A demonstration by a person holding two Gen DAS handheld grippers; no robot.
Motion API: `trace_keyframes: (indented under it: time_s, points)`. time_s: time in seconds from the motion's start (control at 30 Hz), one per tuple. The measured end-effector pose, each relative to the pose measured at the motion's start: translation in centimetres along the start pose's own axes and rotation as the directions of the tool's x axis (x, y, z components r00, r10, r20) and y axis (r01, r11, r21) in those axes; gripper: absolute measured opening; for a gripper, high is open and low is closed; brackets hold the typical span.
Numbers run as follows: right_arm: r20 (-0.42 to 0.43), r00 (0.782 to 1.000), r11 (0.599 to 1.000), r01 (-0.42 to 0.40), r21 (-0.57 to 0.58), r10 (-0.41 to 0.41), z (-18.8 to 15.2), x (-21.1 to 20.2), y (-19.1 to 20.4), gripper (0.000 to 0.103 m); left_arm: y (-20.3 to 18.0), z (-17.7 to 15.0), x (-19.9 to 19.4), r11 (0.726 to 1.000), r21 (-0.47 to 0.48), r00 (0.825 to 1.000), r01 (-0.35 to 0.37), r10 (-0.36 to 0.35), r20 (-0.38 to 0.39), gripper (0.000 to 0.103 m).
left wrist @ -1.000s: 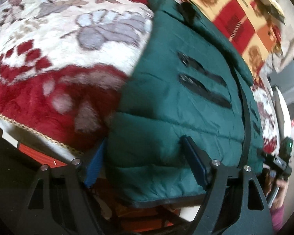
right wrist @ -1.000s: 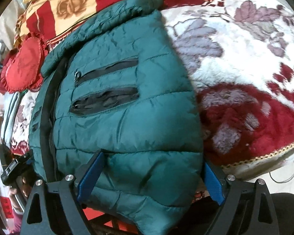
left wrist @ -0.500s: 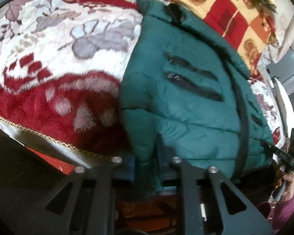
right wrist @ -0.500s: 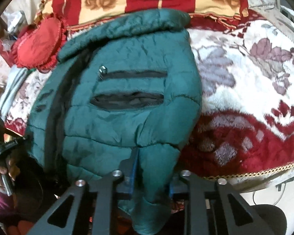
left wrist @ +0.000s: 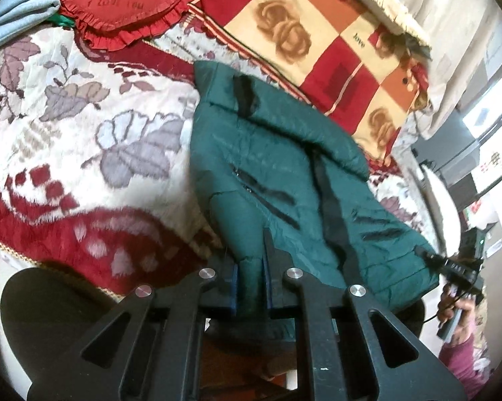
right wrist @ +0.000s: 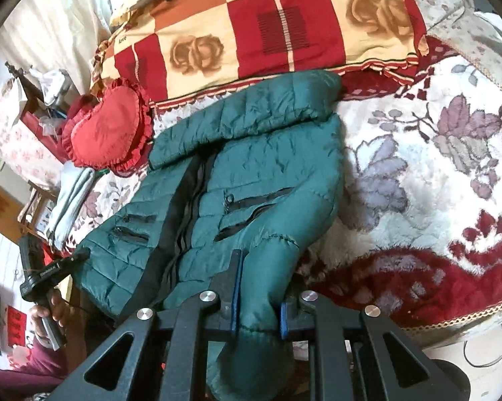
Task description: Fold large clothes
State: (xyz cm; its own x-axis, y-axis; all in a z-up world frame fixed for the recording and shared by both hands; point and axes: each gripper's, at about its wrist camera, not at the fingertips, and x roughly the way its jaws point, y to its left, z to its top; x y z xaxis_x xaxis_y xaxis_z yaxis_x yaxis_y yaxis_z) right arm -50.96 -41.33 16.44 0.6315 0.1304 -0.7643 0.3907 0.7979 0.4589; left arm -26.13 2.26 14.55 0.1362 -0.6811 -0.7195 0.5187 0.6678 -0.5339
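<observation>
In the left wrist view the left gripper (left wrist: pixel 250 277) pinches the hem of one green jacket (left wrist: pixel 284 180) lying below a checked pillow (left wrist: pixel 321 50), while in the right wrist view the right gripper (right wrist: pixel 257 304) clamps the jacket's other hem corner, one red heart cushion (right wrist: pixel 107 130) left of it.

Home bedroom: bed (right wrist: pixel 434 200) under plush floral blanket (left wrist: pixel 67 127), checkered rose pillow (right wrist: pixel 267 26) printed "love", red heart cushion (right wrist: pixel 107 133), pale curtain (left wrist: pixel 451 33), folded linens (right wrist: pixel 70 197) alongside.
</observation>
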Motion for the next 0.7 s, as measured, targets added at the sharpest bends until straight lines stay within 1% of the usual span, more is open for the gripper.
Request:
trace_keyframes:
  time_s: [0.2,0.37,0.43,0.47,0.53,0.6,0.7]
  points:
    - [0.030,0.998,0.998,-0.060,0.033,0.059,1.2,-0.8,-0.2,0.016,-0.5,1.7,-0.6,0.999,-0.022,0.999,0.033,-0.033,0.028,0.010]
    - [0.031,0.998,0.998,-0.056,0.039,0.055,2.0,-0.9,-0.1,0.016,-0.6,2.7,-1.1,0.999,-0.030,0.998,0.033,-0.031,0.060,0.010]
    - [-0.011,0.999,0.997,-0.049,0.055,0.049,1.9,-0.2,-0.5,0.016,-0.5,2.7,-1.0,0.999,-0.031,0.998,0.032,-0.030,0.060,0.010]
    - [-0.034,0.999,0.998,-0.031,0.054,0.033,1.5,0.3,-0.7,0.016,-0.5,2.7,-1.0,0.999,-0.030,0.998,0.028,-0.026,0.058,0.010]
    - [-0.082,0.997,0.998,-0.008,0.059,0.012,0.6,1.3,-1.4,0.016,-0.3,2.2,-0.6,1.000,-0.024,0.999,0.006,-0.005,0.041,0.010]
    - [-0.144,0.990,0.997,0.007,0.077,0.004,-0.5,2.7,-2.2,0.016,0.0,1.4,0.1,1.000,-0.023,1.000,-0.021,0.021,0.020,0.010]
    - [-0.220,0.975,0.994,0.052,0.095,-0.030,-2.3,4.8,-3.5,0.016,1.1,-0.1,1.3,0.998,-0.036,0.998,-0.057,0.056,-0.020,0.010]
